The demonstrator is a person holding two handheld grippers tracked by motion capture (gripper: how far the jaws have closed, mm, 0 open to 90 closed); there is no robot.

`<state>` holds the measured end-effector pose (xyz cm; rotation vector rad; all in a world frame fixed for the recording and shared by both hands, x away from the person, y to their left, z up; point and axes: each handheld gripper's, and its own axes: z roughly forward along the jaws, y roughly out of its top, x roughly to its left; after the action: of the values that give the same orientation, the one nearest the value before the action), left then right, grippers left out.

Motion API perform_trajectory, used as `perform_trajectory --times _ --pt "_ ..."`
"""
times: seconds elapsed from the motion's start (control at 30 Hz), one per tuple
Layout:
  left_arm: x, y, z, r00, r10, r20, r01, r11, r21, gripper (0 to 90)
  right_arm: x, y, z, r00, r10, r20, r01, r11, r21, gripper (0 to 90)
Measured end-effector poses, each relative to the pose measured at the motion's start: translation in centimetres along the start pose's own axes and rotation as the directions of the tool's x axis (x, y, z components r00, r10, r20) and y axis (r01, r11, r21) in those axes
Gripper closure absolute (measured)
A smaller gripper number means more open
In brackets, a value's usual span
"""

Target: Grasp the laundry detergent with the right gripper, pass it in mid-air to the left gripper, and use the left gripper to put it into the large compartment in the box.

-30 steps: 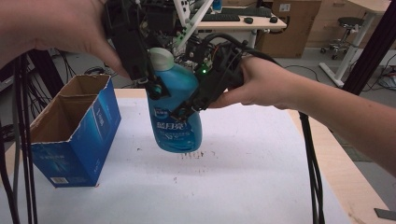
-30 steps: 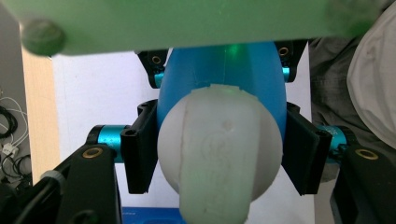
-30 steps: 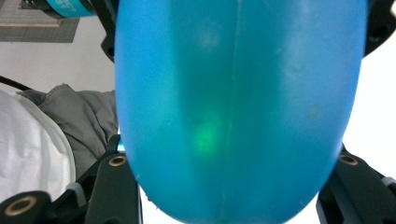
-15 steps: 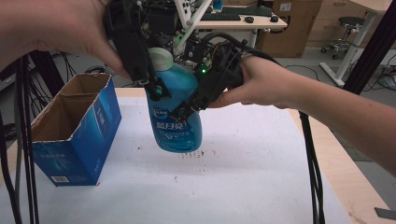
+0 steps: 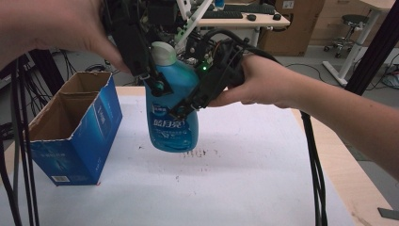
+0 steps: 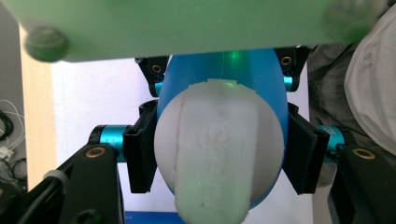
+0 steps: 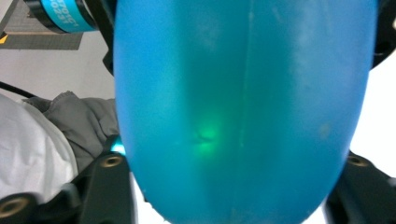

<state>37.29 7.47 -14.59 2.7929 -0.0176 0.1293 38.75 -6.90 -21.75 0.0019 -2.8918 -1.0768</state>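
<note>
Both grippers meet on the blue detergent bottle (image 5: 172,117), which hangs in the air above the white table (image 5: 244,183), just beside the open blue carton (image 5: 75,136) and clear of its rim. The left gripper (image 6: 219,154) comes from above and pinches the bottle's shoulder just under the white cap (image 6: 219,158), its black pads pressed against both sides. The right gripper (image 5: 188,101) reaches in from the far side of the bottle as seen from the carton; its jaws have just been opening, and in the right gripper view the blue body (image 7: 243,107) still sits between them, though I cannot tell whether the pads press on it.

Judging from this, the bottle is passing to the left gripper, likely bound for the carton. To do that well, keep the upper pinch firm and square on the shoulder, since a tapered neck can slip upward through the pads. Spread the right jaws fully before pulling away, and draw back straight, so they do not drag the body sideways. Hold the bottle upright until it hangs steady.
</note>
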Motion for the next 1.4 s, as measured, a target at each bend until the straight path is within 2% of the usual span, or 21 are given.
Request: perform_trajectory --times 0.17,0.27,0.43,0.47,0.53,0.6,0.67,0.7,0.77,0.9,0.97,1.0,1.03,1.1,1.13,1.17,1.23,1.27,1.33,1.37,1.4 --pt "0.2 -0.4 -0.2 0.9997 -0.022 -0.007 0.022 0.9998 0.001 38.3 -0.3 -0.5 0.2 0.9995 0.028 -0.014 -0.028 1.000 0.007 21.6" --pt "0.4 -0.8 -0.5 0.9989 -0.045 -0.015 0.044 0.9990 -0.009 38.3 -0.6 -1.1 -0.3 0.9994 0.035 -0.004 -0.035 0.999 0.017 20.9" --pt "0.9 -1.9 -1.5 0.9921 -0.120 -0.035 0.119 0.9923 -0.036 38.3 -1.6 -2.9 -1.6 0.9944 0.088 0.059 -0.091 0.995 0.051 16.9" --pt "1.0 -2.4 -1.9 0.9875 -0.152 -0.044 0.150 0.9875 -0.049 38.3 -1.9 -3.5 -1.9 0.9926 0.101 0.066 -0.106 0.992 0.063 17.0" --pt "1.2 -3.0 -2.4 0.9823 -0.180 -0.053 0.177 0.9829 -0.051 38.3 -2.5 -4.9 -2.6 0.9825 0.146 0.116 -0.157 0.983 0.095 16.9" --pt "1.4 -3.8 -2.9 0.9732 -0.220 -0.067 0.216 0.9743 -0.065 38.3 -3.0 -6.0 -3.1 0.9757 0.173 0.134 -0.190 0.974 0.122 16.9" --pt "1.6 -4.6 -3.5 0.9632 -0.256 -0.083 0.250 0.9651 -0.079 38.3 -3.5 -7.4 -3.8 0.9604 0.201 0.193 -0.233 0.959 0.159 17.0" --pt "1.6 -5.1 -3.9 0.9543 -0.284 -0.093 0.277 0.9575 -0.081 38.3 -3.7 -7.9 -4.0 0.9553 0.210 0.207 -0.247 0.954 0.170 17.0" --pt "1.8 -6.0 -4.5 0.9420 -0.318 -0.109 0.309 0.9468 -0.090 38.3 -4.1 -9.1 -4.6 0.9397 0.234 0.250 -0.284 0.941 0.187 17.0" --pt "2.1 -7.9 -5.8 0.9083 -0.395 -0.138 0.382 0.9174 -0.113 38.4 -4.8 -11.5 -5.6 0.9078 0.283 0.310 -0.360 0.905 0.228 17.0" --pt "2.1 -8.9 -6.4 0.8872 -0.435 -0.154 0.418 0.8991 -0.130 38.4 -5.1 -12.8 -6.1 0.8920 0.297 0.341 -0.389 0.888 0.245 17.0" --pt "2.1 -9.5 -6.8 0.8708 -0.463 -0.164 0.444 0.8848 -0.140 38.4 -5.3 -13.2 -6.3 0.8865 0.305 0.348 -0.400 0.882 0.247 17.0" --pt "2.1 -9.9 -7.1 0.8636 -0.474 -0.172 0.454 0.8792 -0.144 38.3 -5.5 -13.9 -6.7 0.8762 0.318 0.363 -0.420 0.872 0.252 17.0" --pt "2.1 -11.0 -7.7 0.8395 -0.509 -0.189 0.487 0.8597 -0.155 38.4 -5.7 -14.7 -7.2 0.8620 0.330 0.385 -0.443 0.860 0.255 17.0" --pt "2.1 -11.7 -8.0 0.8227 -0.532 -0.201 0.507 0.8463 -0.163 38.4 -5.7 -15.2 -7.5 0.8535 0.337 0.397 -0.457 0.851 0.258 17.0" --pt "2.2 -12.1 -8.3 0.8123 -0.545 -0.209 0.519 0.8383 -0.167 38.4 -5.9 -15.7 -7.9 0.8459 0.343 0.408 -0.468 0.845 0.259 17.0" --pt "2.1 -13.1 -8.8 0.7819 -0.578 -0.233 0.550 0.8158 -0.180 38.4 -6.0 -16.3 -8.4 0.8349 0.354 0.421 -0.484 0.837 0.255 17.0" --pt "2.1 -13.7 -9.2 0.7609 -0.599 -0.249 0.570 0.8006 -0.186 38.4 -6.1 -16.6 -8.7 0.8266 0.361 0.432 -0.495 0.831 0.253 17.0" --pt "2.0 -14.5 -9.7 0.7297 -0.628 -0.270 0.599 0.7778 -0.189 38.4 -6.4 -17.2 -9.2 0.8136 0.375 0.444 -0.516 0.819 0.253 17.0" --pt "2.0 -15.0 -9.9 0.7090 -0.646 -0.282 0.617 0.7623 -0.196 38.4 -6.5 -17.5 -9.3 0.8095 0.377 0.450 -0.521 0.815 0.253 17.1" --pt "2.0 -15.5 -10.1 0.6923 -0.659 -0.293 0.633 0.7500 -0.193 38.4 -6.6 -17.7 -9.5 0.8040 0.388 0.451 -0.531 0.810 0.250 17.1"
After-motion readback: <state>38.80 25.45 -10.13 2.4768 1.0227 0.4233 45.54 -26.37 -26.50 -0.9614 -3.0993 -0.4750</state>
